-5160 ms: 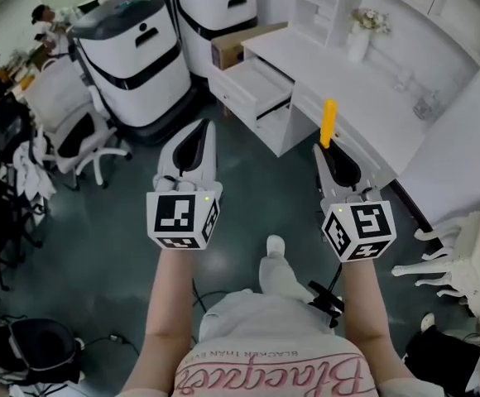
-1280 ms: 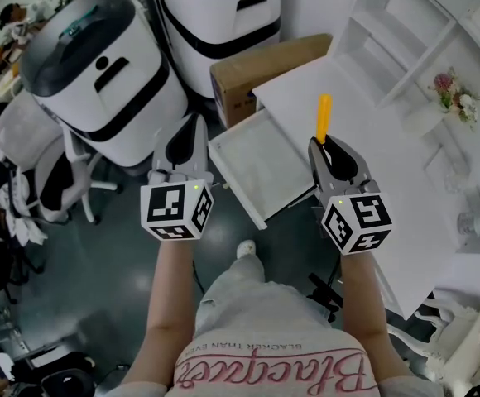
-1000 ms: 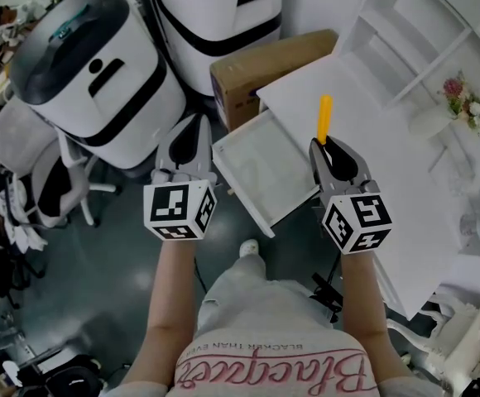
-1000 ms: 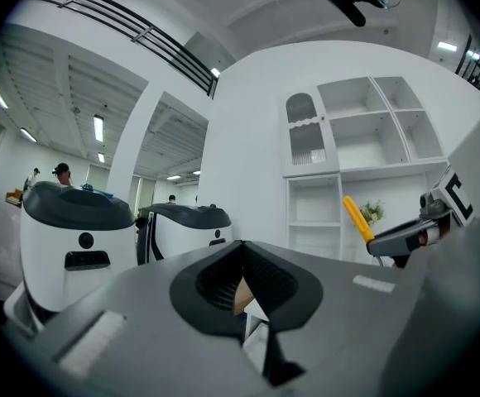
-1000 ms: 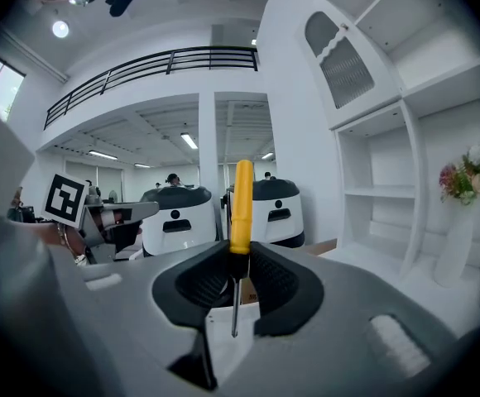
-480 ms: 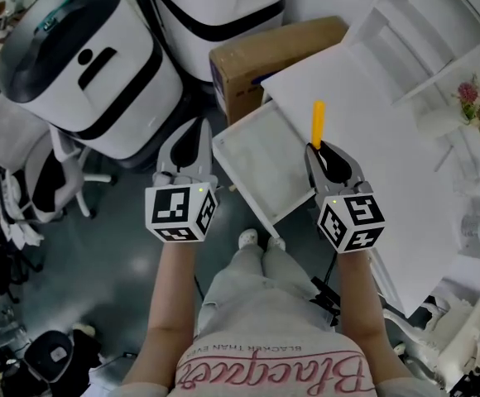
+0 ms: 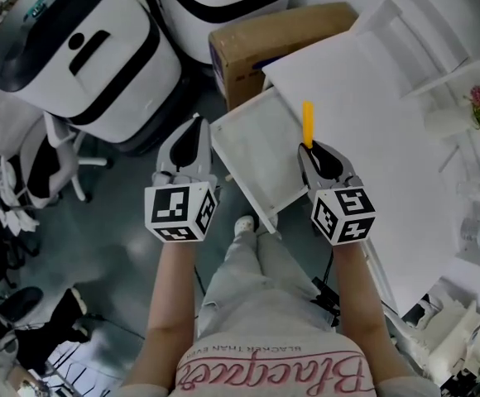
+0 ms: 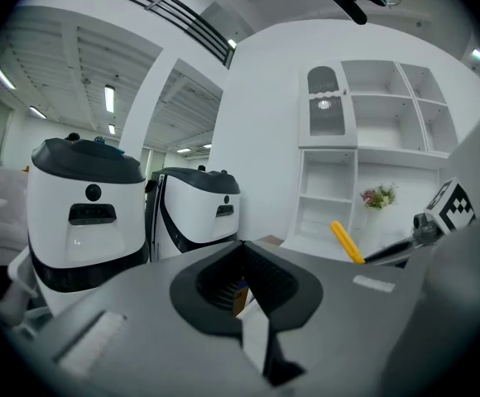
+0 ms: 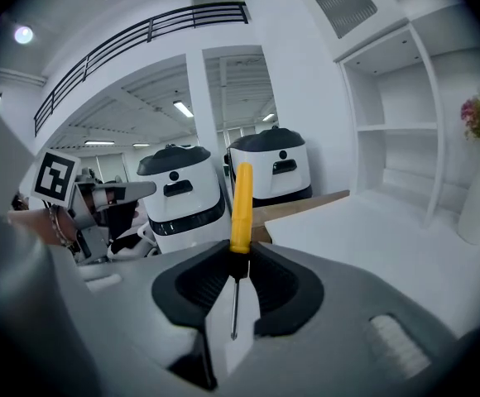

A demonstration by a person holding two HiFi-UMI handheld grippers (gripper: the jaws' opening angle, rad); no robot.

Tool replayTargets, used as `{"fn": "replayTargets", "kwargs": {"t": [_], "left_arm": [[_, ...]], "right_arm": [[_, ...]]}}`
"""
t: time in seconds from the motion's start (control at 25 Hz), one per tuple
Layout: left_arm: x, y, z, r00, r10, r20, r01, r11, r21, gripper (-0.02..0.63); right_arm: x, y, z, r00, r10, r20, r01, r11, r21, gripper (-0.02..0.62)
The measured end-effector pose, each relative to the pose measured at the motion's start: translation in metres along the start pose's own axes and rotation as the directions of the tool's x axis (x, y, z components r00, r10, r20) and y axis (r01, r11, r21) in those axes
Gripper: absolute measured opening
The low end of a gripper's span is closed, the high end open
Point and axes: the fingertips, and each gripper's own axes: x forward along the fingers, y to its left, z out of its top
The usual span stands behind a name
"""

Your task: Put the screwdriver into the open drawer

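The head view looks steeply down from above the person onto the left hand-held gripper [image 7: 194,126] and the right hand-held gripper [image 7: 309,149]. The drawer [image 7: 252,151], tabletop [image 7: 364,73] and floor [image 7: 116,222] lie below them. The left gripper view sits close behind its own jaws and faces roughly level toward the white machines [image 8: 87,213] and shelves [image 8: 331,172]. The right gripper view sits likewise and faces the same machines and shelves. All three views share the machines, the flowers [image 8: 378,195] and the screwdriver [image 9: 241,201]. Each gripper view catches the other's marker cube [image 8: 451,207] at its edge.
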Motion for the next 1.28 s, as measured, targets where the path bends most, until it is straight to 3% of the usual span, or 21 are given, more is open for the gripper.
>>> {"fn": "replayTargets", "kwargs": {"t": [0.44,1.28], "left_arm": [[0.005,-0.003,-0.012,0.999,0.041,-0.026,-0.041,0.999,-0.009,0.011],[0.001,-0.002,-0.035,0.991,0.114,-0.073,-0.115,0.993,-0.009,0.011]], "right_arm": [[0.029,-0.009,-0.039,0.991,0.064,-0.120,-0.063,0.998,0.007,0.078],[0.086,-0.014,-0.118,0.937,0.132,-0.323,-0.131,0.991,0.025,0.080]]}}
